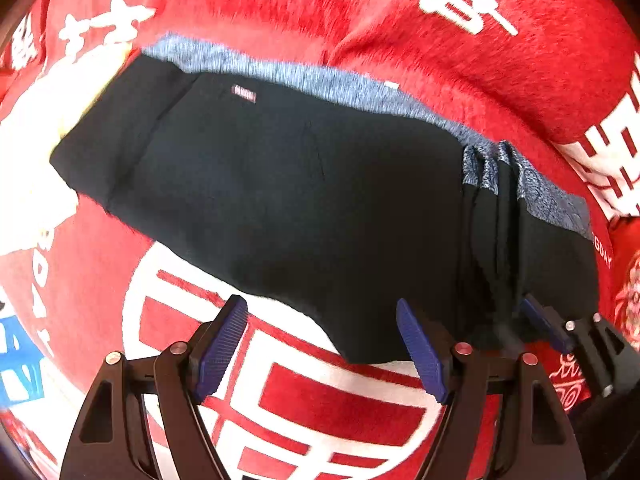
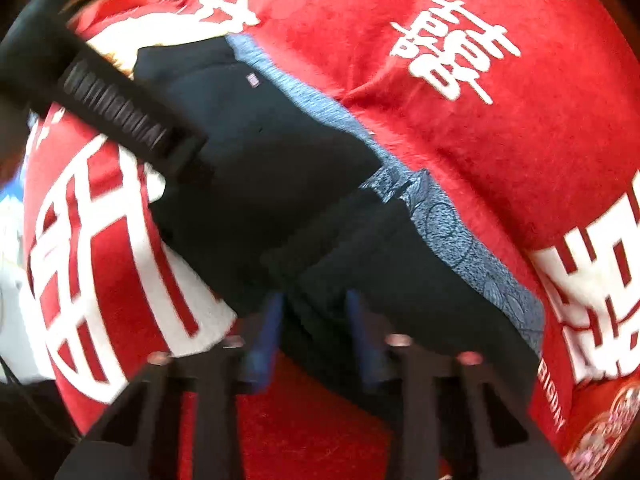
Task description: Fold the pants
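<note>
The black pants [image 1: 280,184] lie folded on the red cloth [image 1: 440,60], with a blue-grey heathered band [image 1: 320,80] along the far edge and a small pink label [image 1: 244,94]. My left gripper [image 1: 320,344] is open, its blue pads [image 1: 222,344] just short of the pants' near edge. The right gripper [image 1: 516,320] shows at the right of the left wrist view, at a bunched fold of the pants. In the right wrist view the pants [image 2: 260,152] run diagonally; my right gripper [image 2: 314,312] has its jaws a little apart around a ridge of black fabric [image 2: 316,280].
The red cloth [image 2: 500,160] with large white characters covers the surface. The left gripper's black body [image 2: 116,108] crosses the upper left of the right wrist view. A blue and white patch [image 1: 16,364] shows at the left edge.
</note>
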A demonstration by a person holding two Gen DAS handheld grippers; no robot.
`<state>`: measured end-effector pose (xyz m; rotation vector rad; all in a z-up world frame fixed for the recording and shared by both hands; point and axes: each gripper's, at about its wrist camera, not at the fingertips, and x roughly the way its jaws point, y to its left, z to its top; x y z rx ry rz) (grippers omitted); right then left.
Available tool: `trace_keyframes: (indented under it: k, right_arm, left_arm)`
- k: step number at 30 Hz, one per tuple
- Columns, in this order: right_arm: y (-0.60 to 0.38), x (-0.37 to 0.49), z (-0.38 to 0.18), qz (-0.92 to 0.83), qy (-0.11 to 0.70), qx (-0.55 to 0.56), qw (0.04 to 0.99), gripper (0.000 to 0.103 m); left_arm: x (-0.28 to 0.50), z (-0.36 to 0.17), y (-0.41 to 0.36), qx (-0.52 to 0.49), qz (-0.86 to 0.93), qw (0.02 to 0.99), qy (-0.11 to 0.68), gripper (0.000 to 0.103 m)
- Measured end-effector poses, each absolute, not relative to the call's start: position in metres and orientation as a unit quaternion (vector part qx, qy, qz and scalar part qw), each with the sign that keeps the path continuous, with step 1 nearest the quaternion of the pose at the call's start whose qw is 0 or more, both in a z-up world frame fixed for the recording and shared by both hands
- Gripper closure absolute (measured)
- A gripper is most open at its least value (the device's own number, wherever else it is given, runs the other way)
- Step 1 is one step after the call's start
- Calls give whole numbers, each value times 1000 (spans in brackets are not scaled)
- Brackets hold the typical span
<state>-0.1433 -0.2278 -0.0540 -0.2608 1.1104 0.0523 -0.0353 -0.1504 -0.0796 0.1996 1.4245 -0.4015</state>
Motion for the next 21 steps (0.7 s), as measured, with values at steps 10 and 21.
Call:
trace_keyframes:
  k: [10, 21]
  right_arm:
    - [-216, -118, -62, -4, 572, -80, 816, 80]
    - [-204, -114, -35, -9, 589, -20, 808, 60]
  left_arm:
    - [-7, -82, -126, 115, -183, 722, 657, 26]
    - [-4, -95, -103, 134, -163, 707, 675, 26]
